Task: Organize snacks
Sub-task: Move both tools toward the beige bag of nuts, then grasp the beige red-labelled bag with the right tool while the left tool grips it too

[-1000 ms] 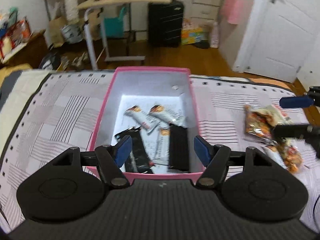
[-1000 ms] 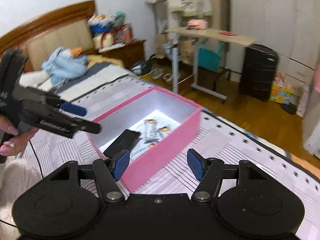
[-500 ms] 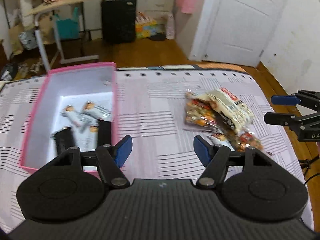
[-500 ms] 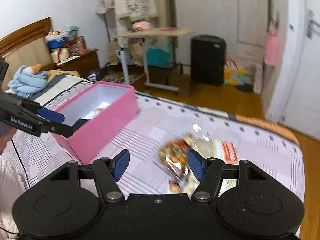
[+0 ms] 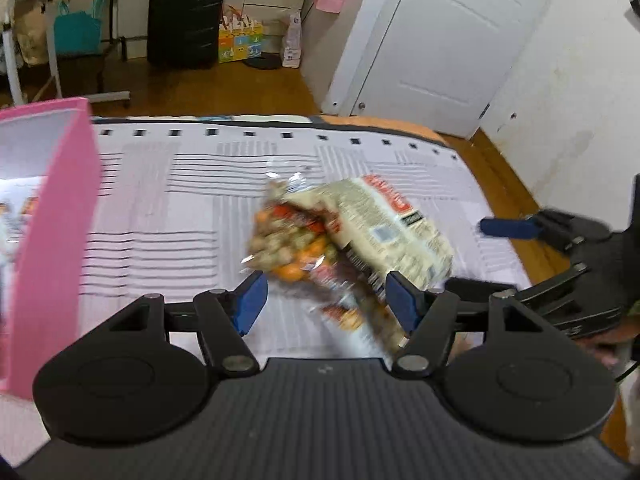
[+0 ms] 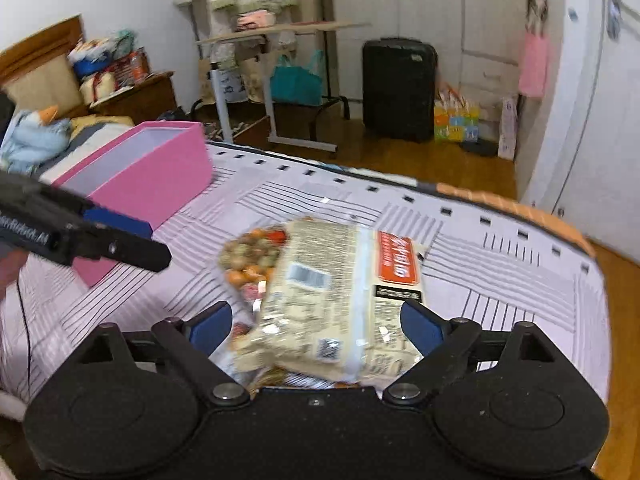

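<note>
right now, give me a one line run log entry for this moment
step: reach for snacks | left gripper: open, empty | right gripper: open, over snack bags on bed | pink box: left of bags

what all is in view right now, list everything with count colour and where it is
snack bags: a pile, count unclear, beige and orange, on the bedspread
box: 1, pink, open, on the bedspread left of the bags
bedspread: 1, white with black lines
suitcase: 1, black, on the floor by the wardrobe
door: 1, white, shut
side table: 1, beige top
left gripper: 1, black, blue pads, open
right gripper: 1, black, blue pads, open
</note>
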